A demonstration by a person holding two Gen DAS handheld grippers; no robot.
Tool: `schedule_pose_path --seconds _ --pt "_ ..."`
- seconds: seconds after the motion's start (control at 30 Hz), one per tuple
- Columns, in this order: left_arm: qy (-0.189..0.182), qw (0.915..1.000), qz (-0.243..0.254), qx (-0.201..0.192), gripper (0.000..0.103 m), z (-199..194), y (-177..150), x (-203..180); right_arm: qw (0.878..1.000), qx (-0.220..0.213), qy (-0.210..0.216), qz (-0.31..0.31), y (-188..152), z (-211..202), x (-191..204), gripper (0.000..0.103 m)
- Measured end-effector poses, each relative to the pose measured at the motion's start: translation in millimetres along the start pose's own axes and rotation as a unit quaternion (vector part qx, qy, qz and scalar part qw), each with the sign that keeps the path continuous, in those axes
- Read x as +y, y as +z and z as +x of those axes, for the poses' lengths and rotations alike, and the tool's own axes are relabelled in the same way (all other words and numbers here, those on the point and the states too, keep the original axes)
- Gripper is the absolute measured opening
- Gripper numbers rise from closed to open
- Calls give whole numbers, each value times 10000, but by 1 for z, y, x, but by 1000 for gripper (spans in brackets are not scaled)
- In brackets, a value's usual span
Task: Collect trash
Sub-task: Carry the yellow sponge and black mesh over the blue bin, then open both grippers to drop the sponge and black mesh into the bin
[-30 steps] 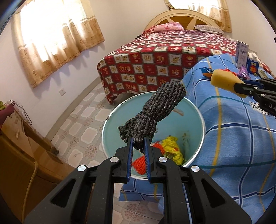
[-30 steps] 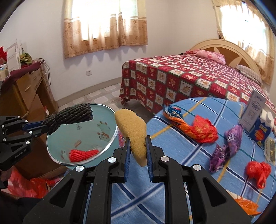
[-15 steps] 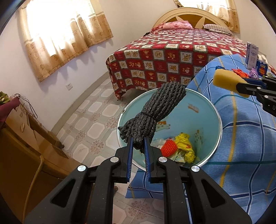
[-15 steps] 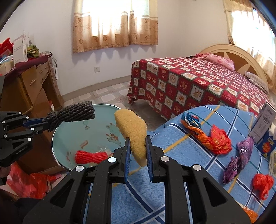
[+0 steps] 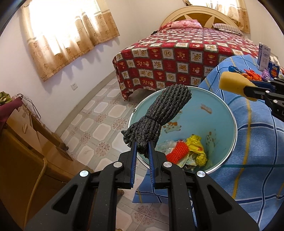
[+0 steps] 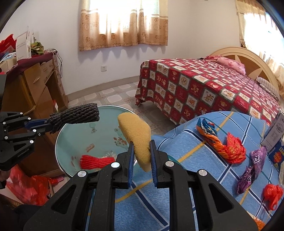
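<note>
Sponge (image 6: 135, 136), soft and light, is pinched low down by the right hand-held gripper (image 6: 141, 156); left hand-held gripper (image 5: 142, 151) squeezes a dark net bundle (image 5: 159, 117).

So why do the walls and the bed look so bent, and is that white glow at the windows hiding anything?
Left wrist view: the fisheye lens bows the bed and floor tiles, with black corners; the curtained window is blown out to white. Right wrist view: same curving; both windows glare, the middle one washing out its curtain folds. The yellow sponge and dark rope bundle stay sharp.
</note>
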State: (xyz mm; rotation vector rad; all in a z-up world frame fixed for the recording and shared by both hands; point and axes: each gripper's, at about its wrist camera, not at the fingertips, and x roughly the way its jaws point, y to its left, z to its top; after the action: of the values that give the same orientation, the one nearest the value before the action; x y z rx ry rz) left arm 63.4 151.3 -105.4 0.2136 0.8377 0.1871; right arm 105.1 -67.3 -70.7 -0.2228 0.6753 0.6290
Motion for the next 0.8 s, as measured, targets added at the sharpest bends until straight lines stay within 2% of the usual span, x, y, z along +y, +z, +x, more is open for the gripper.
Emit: schedule_pose_path --seconds 0.8 --pt "26 10000 -27 42 13 3 -1 3 9997 59 137 -212 4 8 19 18"
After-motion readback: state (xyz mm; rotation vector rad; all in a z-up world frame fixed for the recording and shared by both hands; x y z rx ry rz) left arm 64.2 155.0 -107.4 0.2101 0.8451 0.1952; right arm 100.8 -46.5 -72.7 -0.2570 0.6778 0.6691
